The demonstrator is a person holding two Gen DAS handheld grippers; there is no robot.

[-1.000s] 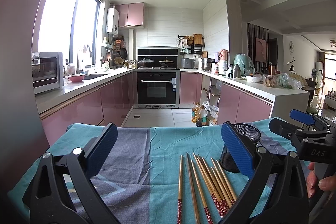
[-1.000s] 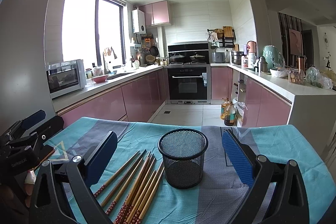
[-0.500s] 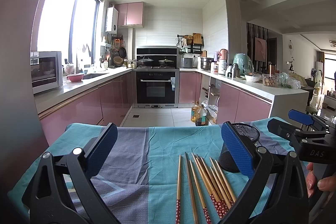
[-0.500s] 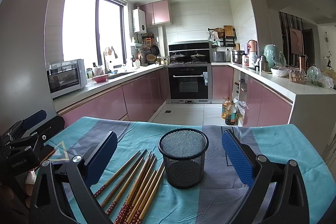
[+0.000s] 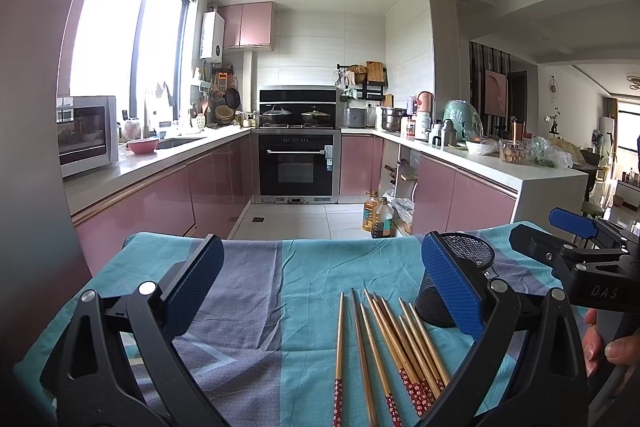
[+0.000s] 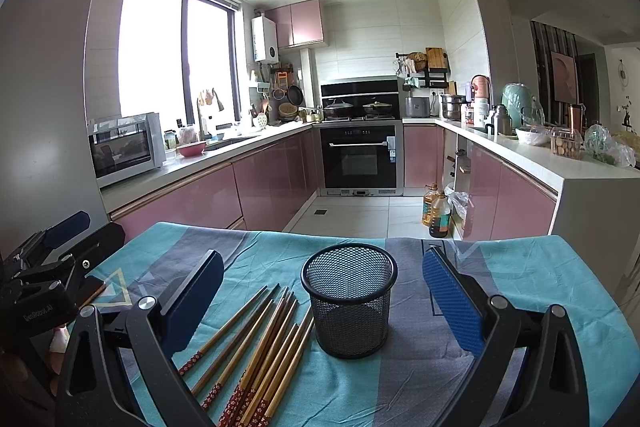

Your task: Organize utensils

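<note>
Several wooden chopsticks (image 5: 384,343) with red patterned ends lie loose on the blue and grey tablecloth (image 5: 256,291). To their right stands an upright, empty black mesh cup (image 6: 349,303); the same chopsticks (image 6: 260,343) lie just left of it in the right wrist view. My left gripper (image 5: 320,287) hovers open above the cloth, the chopsticks lying between its fingers toward the right one, nothing held. My right gripper (image 6: 323,301) is open too, its fingers wide either side of the cup without touching it. Each gripper appears at the edge of the other's view: the right one (image 5: 572,247), the left one (image 6: 52,247).
The table's far edge (image 6: 320,233) drops to a tiled kitchen floor. Oil bottles (image 6: 436,213) stand on the floor by the right counter. Pink cabinets and an oven (image 6: 360,159) line the back. A hand (image 5: 608,351) holds the right gripper's handle.
Both views have barely shifted; the left gripper has drifted very slightly. Chopsticks and cup have not moved, and both grippers stay open.
</note>
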